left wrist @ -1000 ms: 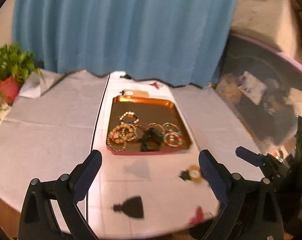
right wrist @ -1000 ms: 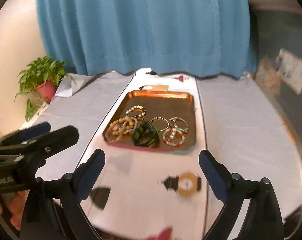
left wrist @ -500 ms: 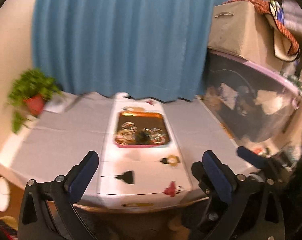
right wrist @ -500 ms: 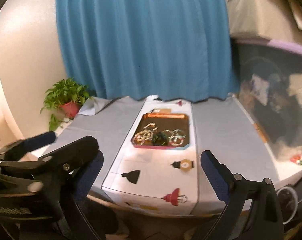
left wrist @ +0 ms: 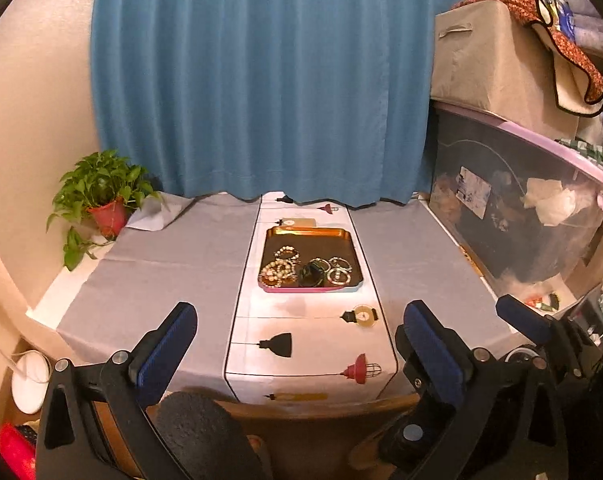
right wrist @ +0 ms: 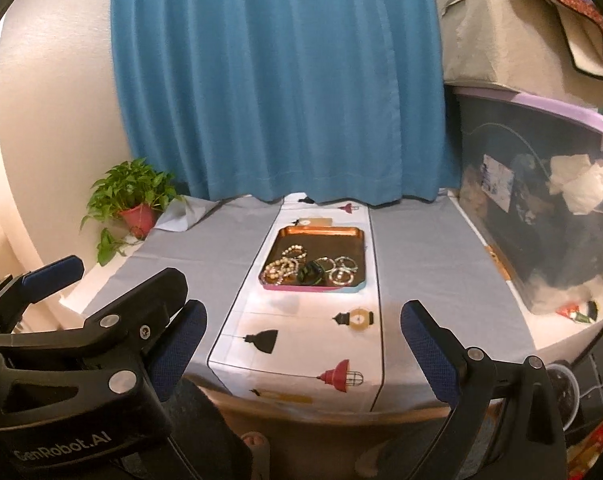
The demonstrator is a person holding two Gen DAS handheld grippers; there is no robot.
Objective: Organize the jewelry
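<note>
well back from the desk [left wrist: 173, 264], both tools hang in the air with nothing between their fingers. the left tool [left wrist: 297, 350] has its blue-padded fingers spread wide, having just finished opening, and the right tool [right wrist: 301, 344] likewise stands apart and empty. in the left wrist view the right tool shows at the right edge, and in the right wrist view the left tool fills the lower left corner, so the two sit side by side, near each other. the jewelry [left wrist: 307, 270] lies bunched in the near half of a copper-coloured tray [left wrist: 307, 232] with a pink front edge: pale beaded bracelets [right wrist: 283, 266] on the left, a dark bangle [right wrist: 311, 274] in the middle, thinner silver-looking rings [right wrist: 343, 270] on the right. the tray rests on a white runner [left wrist: 309, 344] printed with lamp shapes, which runs down the middle of the grey-covered desk. a potted plant [left wrist: 101, 196] stands at the far left corner, a blue curtain [left wrist: 261, 80] hangs behind, and a clear storage bin [left wrist: 517, 216] with a purple lid sits along the right side.
</note>
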